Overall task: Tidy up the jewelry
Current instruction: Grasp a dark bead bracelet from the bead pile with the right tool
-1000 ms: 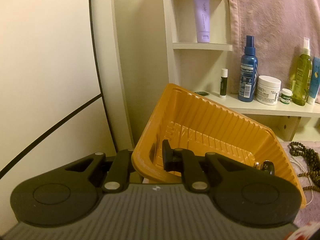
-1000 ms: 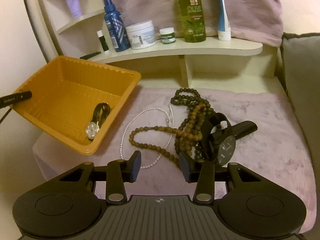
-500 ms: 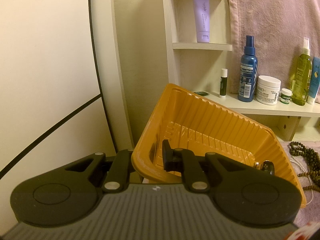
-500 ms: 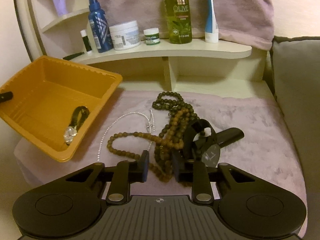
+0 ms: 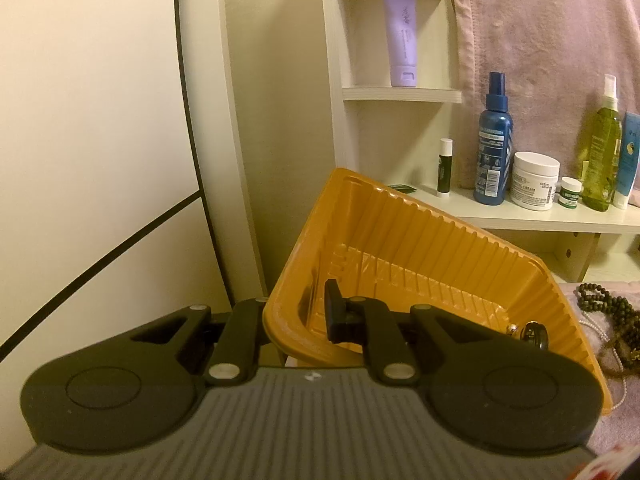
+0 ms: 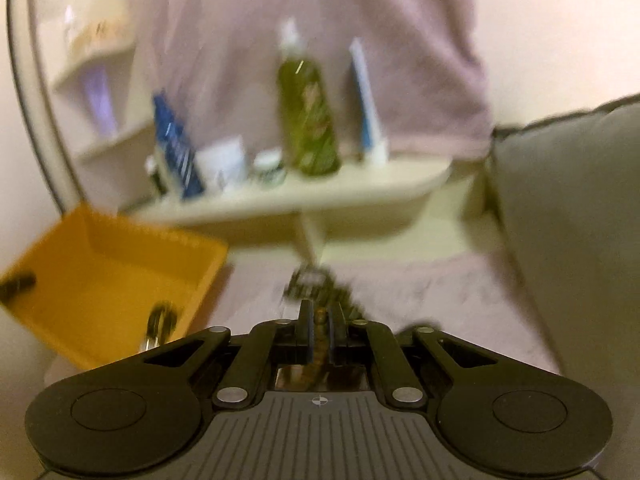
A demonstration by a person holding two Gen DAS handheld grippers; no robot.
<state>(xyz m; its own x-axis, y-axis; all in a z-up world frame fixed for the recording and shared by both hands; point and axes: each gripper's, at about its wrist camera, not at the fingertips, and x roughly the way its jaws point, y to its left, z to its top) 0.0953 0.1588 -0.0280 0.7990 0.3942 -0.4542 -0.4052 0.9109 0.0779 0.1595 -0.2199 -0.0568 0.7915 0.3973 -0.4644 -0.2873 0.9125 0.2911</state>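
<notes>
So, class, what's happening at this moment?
A person with two handheld grippers is sorting jewelry. The left gripper is clamped on the wall of a tilted orange tray with a watch inside. The right gripper is shut on a strand of brown beads; that view is motion-blurred.

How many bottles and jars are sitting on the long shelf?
6: a small white stick, blue spray bottle, big white jar, tiny green-label jar, green bottle, and blue tube at the edge. More may be hidden.
</notes>
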